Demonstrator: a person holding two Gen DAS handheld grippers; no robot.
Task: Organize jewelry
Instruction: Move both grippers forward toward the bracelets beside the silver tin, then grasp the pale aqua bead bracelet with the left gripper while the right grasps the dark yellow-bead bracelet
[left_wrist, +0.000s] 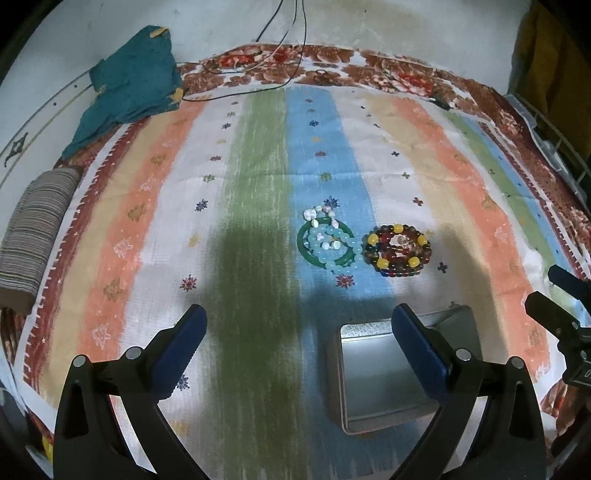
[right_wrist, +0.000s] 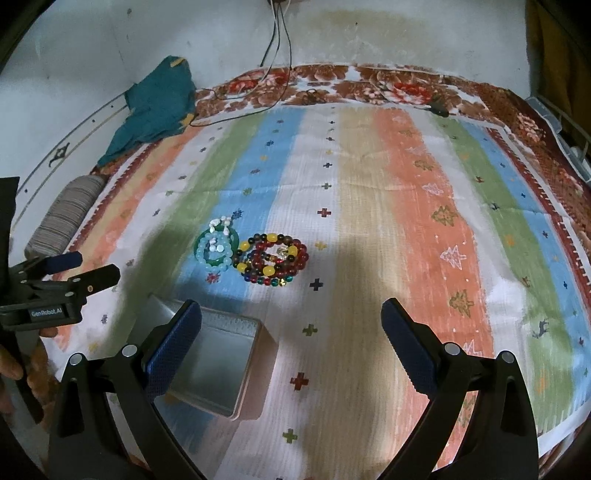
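Surface: striped cloth (left_wrist: 258, 192) in green, blue, white, cream and orange bands with small cross and tree motifs, laid over a floral-bordered bedspread (left_wrist: 406, 70); whether a bed or a table lies beneath cannot be told.

Item 1: green bangle (left_wrist: 325, 242), lying flat on the blue band near the cloth's centre, with a pale blue bead bracelet (left_wrist: 345, 254) draped across it and a string of small white beads (left_wrist: 321, 216) overlapping its far edge.

Item 2: multicoloured bead bracelets (left_wrist: 397, 251), dark red, yellow, blue and green beads, coiled in a heap just right of the bangle and touching the pale blue beads.

Item 3: metal tin (left_wrist: 380, 373), square, lidless, interior bare, nearer than the jewelry and apart from it.

Item 4: left tongs (left_wrist: 299, 328), blue-padded fingers spread wide, released, holding nothing, hovering above the cloth with the right finger over the tin. In the right wrist view they appear at the left edge (right_wrist: 92, 271), with part of a hand (right_wrist: 22, 365) on the grip.

Item 5: right tongs (right_wrist: 291, 321), likewise spread and empty, left finger over the tin (right_wrist: 221, 365).

Periphery: teal cloth (left_wrist: 129, 81) at the far left; striped roll (left_wrist: 33, 243) at the left; thin cables (left_wrist: 288, 48) at the far edge.
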